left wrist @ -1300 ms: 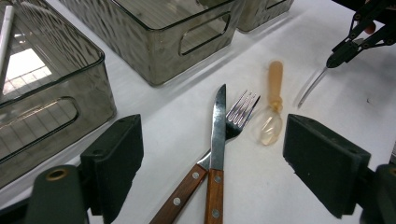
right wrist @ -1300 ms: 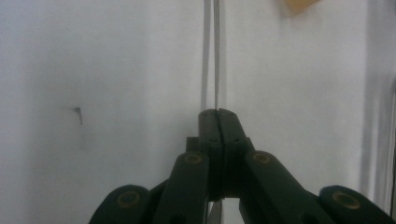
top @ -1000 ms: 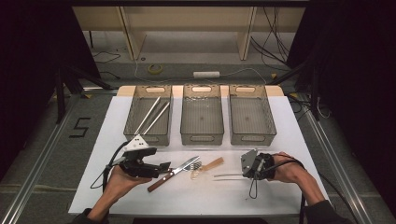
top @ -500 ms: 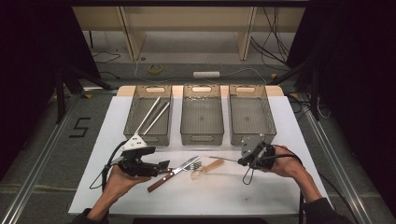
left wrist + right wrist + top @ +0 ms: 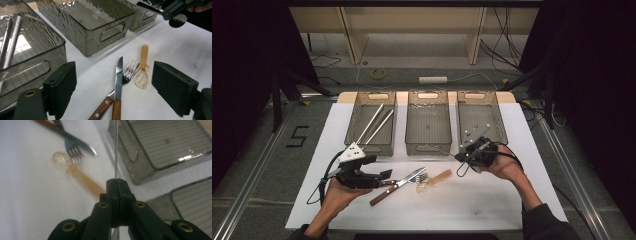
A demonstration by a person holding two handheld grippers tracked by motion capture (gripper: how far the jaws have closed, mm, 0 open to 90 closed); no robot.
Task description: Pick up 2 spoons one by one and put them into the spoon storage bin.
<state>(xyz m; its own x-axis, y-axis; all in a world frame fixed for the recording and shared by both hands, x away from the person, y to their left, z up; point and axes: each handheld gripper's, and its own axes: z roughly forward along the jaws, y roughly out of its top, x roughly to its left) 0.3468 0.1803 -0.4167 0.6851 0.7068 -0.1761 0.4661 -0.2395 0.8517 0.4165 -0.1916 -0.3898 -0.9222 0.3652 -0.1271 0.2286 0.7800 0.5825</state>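
Item held: thin metal rod [image 5: 115,150], clamped between the fully closed jaws of the right tool [image 5: 117,182]; in the right gripper view it is seen running straight up from the jaw tips toward the near wall of the middle bin [image 5: 160,142]. In the high view the right tool [image 5: 474,152] is seen raised just in front of the gap between the middle bin [image 5: 428,146] and the right bin [image 5: 482,102], well clear of the white surface [image 5: 492,205].

Left tool [image 5: 113,82]: jaws spread wide, nothing gripped; it is held low over the surface, seen in the high view [image 5: 384,176] at front left, just before the left bin [image 5: 373,147].

Contents, left bin: two long metal rods [image 5: 374,124], laid side by side at a slant.

Items loose on the surface, between the two tools:
- knife [image 5: 118,82], wooden handle, blade pointing toward the bins.
- fork [image 5: 126,75], wooden handle, crossed under the knife near the handles, tines just beside the spoon bowl.
- spoon [image 5: 143,67], clear bowl with amber handle, lying to the right of the fork in the left gripper view.

Bins: three grey translucent bins, set in a row along the far edge of the surface.
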